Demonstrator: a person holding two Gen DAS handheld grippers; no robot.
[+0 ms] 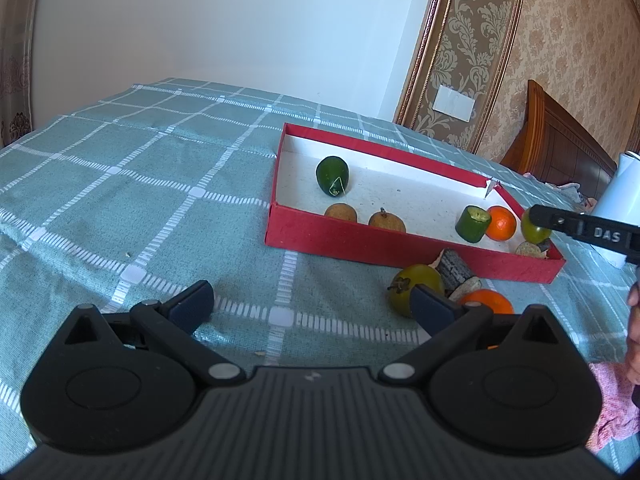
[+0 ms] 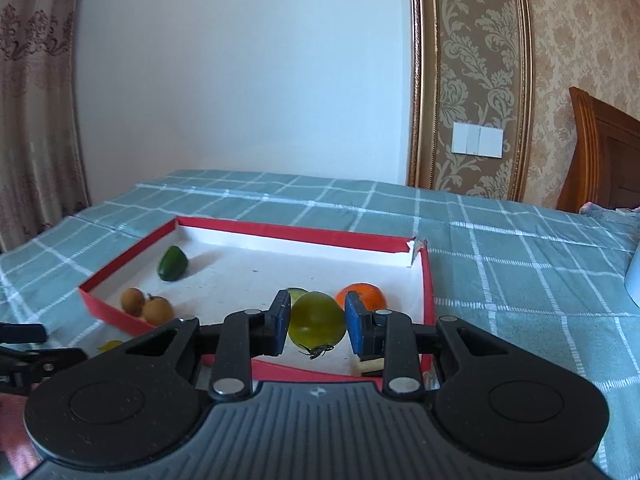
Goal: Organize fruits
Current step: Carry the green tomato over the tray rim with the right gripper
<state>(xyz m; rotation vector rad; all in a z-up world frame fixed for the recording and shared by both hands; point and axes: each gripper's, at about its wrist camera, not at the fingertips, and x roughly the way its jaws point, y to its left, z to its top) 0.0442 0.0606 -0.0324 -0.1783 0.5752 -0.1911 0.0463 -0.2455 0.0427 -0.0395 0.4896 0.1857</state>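
Gripping a green tomato (image 2: 316,322) between its blue pads, the right tool (image 2: 316,330) hangs above the near right corner of the red box (image 2: 276,232). Inside the box, an orange (image 2: 366,294) sits at one o'clock from the tomato, a dark green fruit (image 2: 173,264) at ten o'clock. The left tool (image 1: 312,300) spreads wide, holding nothing, above the checked counter (image 1: 140,184), with another green tomato (image 1: 412,282) just beside its right pad.

checked tablecloth (image 1: 160,184) | wall switch (image 2: 477,139) | wooden headboard (image 1: 560,136) | pink cloth (image 1: 612,400) | curtain (image 2: 36,120)
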